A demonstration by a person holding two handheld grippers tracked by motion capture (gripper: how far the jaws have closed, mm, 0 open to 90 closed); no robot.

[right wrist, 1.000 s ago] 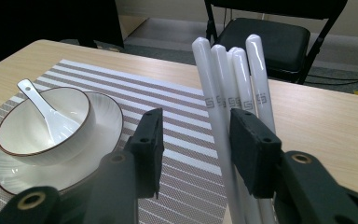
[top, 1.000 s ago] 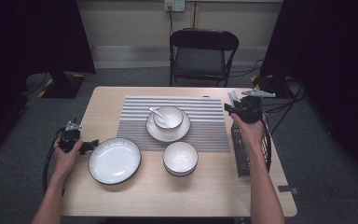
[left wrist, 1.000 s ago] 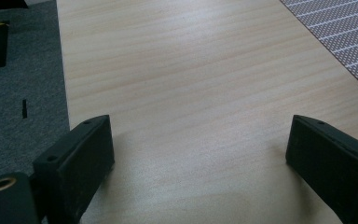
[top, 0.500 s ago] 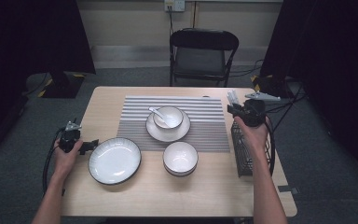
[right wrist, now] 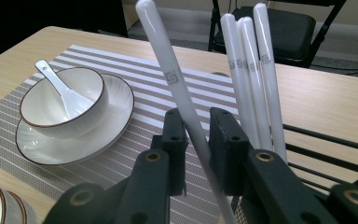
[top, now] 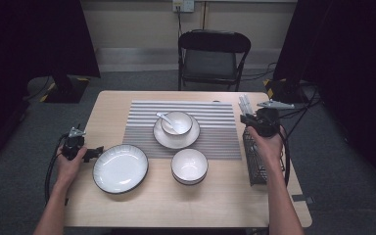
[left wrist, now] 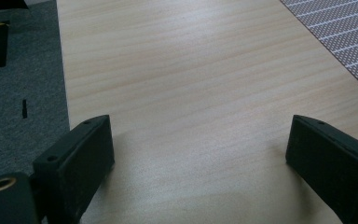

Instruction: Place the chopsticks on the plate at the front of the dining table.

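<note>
My right gripper (right wrist: 199,126) is shut on one white chopstick (right wrist: 177,88), which slants up and left between its pads. Its jaws have just been closing around that stick. Three more white chopsticks (right wrist: 251,70) stand upright just to the right, in a black wire holder (right wrist: 326,140). From above, the right gripper (top: 254,120) hovers at the far end of the wire holder (top: 255,159) at the table's right edge. My left gripper (top: 90,152) rests open on the bare wood left of a white plate (top: 120,168); nothing lies between its fingers (left wrist: 86,154).
A striped placemat (top: 215,137) covers the middle of the table (top: 107,112). On it a small bowl (top: 178,122) with a white spoon (top: 166,119) sits on a saucer (top: 164,138). A second bowl (top: 189,165) stands nearer me. A black folding chair (top: 213,54) is behind the table.
The right gripper has edged slightly to the right and toward me, at the chopsticks in the wire holder. The left hand and the dishes have stayed where they were.
</note>
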